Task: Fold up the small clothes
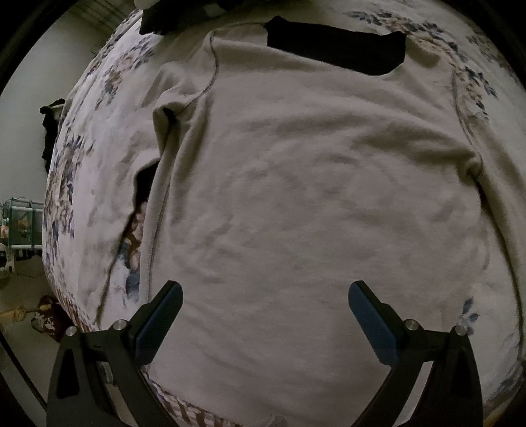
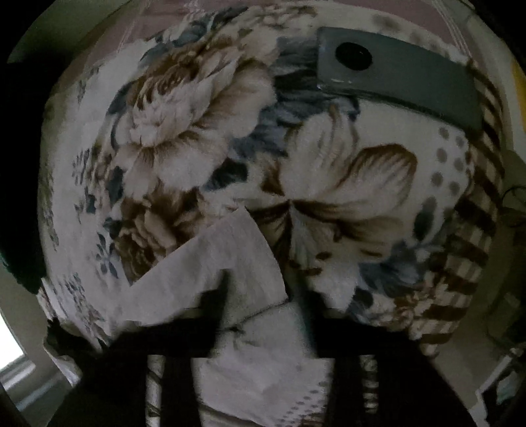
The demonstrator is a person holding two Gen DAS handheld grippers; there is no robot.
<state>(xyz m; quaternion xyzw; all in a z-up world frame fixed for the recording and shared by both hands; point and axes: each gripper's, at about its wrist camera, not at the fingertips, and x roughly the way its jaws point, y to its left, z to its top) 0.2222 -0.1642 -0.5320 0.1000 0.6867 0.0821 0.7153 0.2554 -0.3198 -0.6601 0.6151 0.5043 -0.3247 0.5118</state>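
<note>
A beige long-sleeved shirt (image 1: 312, 184) lies flat on a floral blanket (image 1: 95, 184), black neck opening (image 1: 335, 49) at the far end, sleeves folded along its sides. My left gripper (image 1: 264, 315) hangs open above the shirt's lower hem, blue pads wide apart and empty. In the right wrist view a pale piece of cloth (image 2: 230, 262) rises over the gripper's dark fingers (image 2: 217, 315), which are blurred. I cannot tell from this view whether the right gripper (image 2: 263, 325) is shut on the cloth.
A grey phone-like slab (image 2: 404, 72) lies on the floral blanket (image 2: 184, 124) at the far right. A dark garment (image 1: 164, 16) sits beyond the shirt's collar. The bed's left edge drops to the floor, with clutter (image 1: 23, 223) there.
</note>
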